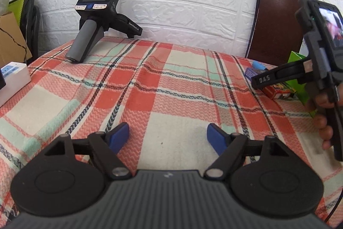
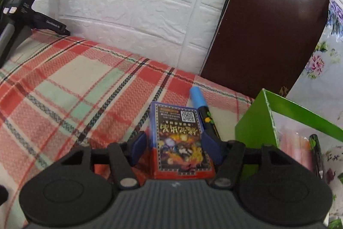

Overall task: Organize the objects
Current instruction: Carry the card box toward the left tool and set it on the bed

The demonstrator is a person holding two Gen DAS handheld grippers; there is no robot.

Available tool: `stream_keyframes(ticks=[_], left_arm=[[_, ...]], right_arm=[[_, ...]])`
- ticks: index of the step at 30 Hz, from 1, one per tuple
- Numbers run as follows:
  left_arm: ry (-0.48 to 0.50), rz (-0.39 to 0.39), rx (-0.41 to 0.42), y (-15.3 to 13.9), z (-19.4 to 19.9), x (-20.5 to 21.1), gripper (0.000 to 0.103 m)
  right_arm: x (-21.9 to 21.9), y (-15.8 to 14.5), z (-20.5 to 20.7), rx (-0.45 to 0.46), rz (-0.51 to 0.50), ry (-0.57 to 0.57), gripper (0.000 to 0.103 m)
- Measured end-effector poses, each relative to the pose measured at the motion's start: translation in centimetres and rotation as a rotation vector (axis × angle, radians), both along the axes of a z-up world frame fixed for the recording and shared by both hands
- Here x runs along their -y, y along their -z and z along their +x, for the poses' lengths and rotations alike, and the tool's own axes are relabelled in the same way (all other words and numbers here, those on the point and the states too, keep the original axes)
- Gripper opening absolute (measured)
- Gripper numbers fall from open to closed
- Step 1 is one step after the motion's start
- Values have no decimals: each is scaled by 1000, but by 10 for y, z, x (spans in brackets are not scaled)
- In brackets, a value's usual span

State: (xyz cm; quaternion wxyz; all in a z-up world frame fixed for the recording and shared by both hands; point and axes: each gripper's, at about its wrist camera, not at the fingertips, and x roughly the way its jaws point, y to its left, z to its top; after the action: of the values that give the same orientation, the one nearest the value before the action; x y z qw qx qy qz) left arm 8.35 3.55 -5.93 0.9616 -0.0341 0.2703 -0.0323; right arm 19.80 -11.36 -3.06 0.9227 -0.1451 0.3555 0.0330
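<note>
Plaid cloth (image 1: 163, 87) bare under left gripper (image 1: 168, 137), jaws apart, empty | right gripper (image 2: 176, 144) jaws apart, straddling card box (image 2: 179, 138), pads apparently clear | green box (image 2: 257, 126) right.

The white letters "DAS" stood on the black finger of the right gripper (image 1: 267, 79) in the left wrist view. A spare handheld gripper (image 1: 100, 20) lying at the far edge of the plaid-covered counter carried "GenRobot.AI" along its black arm, a small "G" beside its dark screen and "DAS" on the side of its camera housing; two small labels under that screen were too small to read. The card box (image 2: 181, 138) between the right jaws bore large Chinese characters, seen upside down and not legible, and a QR code near its far end.
</note>
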Motion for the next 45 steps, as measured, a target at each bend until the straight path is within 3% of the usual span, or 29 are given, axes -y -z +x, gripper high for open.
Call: stream_keyframes(ticks=[2,6,11,15,24,28,32,35,43,45], left_arm=[[3,-14,1,0,0,-1,83],[5,-21,0,-1,0,-3,83],[6,-23,0,-1,0,-3,86],[8,-36,-2,-1,1,-5,88],[13,-60,-3,-1,2,-8,91],[19,-96,-3,-2,2,-14,93],[15,-119,-5,-2,4,-18,93],[14,-127,-5,-2,5,-18,93],[15,-108,-9,-1,5,-17,93],[15,-99,-13,-1,5,-15,94]], right_arm=[[-2,-2,-2,-8,-5,-15,52],[-5,-5,-23,-19,-31,-89,49],[5,-8,-8,-66,-27,-11,55],[2,-9,16,-126,-48,-13,60],[15,-15,49,-237,8,16,73],[39,-17,61,-380,229,71,66],[23,-20,35,-373,182,-33,62],[6,-17,-4,-317,138,-143,62],[33,-15,-136,-199,208,-264,63],[45,-15,-166,-160,232,-275,83]])
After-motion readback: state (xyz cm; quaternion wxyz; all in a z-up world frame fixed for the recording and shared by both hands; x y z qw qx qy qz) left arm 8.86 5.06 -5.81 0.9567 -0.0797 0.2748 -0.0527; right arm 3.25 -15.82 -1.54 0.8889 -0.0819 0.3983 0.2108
